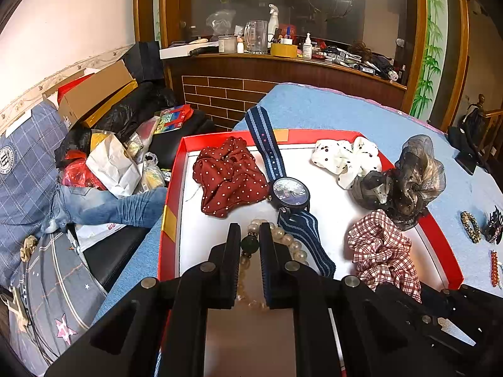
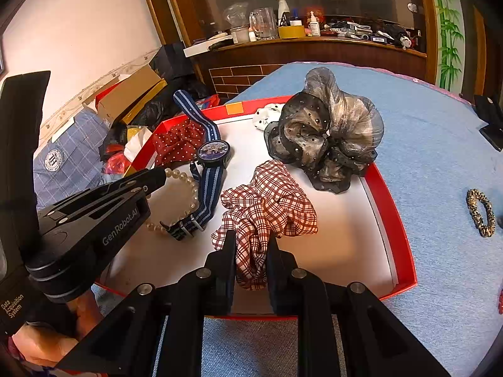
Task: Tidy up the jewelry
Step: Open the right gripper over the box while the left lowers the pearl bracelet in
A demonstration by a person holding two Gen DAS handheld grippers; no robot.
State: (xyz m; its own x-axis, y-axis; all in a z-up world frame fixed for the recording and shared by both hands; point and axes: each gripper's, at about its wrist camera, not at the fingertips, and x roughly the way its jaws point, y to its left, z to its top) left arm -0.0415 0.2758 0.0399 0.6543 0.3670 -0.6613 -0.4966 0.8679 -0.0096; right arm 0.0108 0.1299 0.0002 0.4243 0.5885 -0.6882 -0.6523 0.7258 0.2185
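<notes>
Left wrist view: the shallow red cardboard tray with a white floor (image 1: 437,235) sits on a blue towelling cover and holds, from left to right, a dark red white-dotted fabric scrunchie (image 1: 229,176), a round-faced wristwatch on a navy striped woven strap (image 1: 290,190), a white black-dotted scrunchie (image 1: 344,157), a grey sheer organza scrunchie (image 1: 405,185) and a red-and-white plaid fabric scrunchie (image 1: 382,248). The left gripper (image 1: 250,235) is pinched on a dark green bead of the cream pearl bead bracelet (image 1: 292,242), which lies on the tray floor beside the watch strap. In the right wrist view, the right gripper (image 2: 251,245) is pinched on the near fold of the plaid scrunchie. Outside the tray, a leopard-print hair tie (image 2: 481,212) lies on the cover at far right. Judged step: both items are gripped and not yet lifted. The next move likely calls for lifting each clear without snagging the watch strap, then placing like with like. Legible text: "GenRobot.AI" and "Data Acquisition System" on the left gripper body.
</notes>
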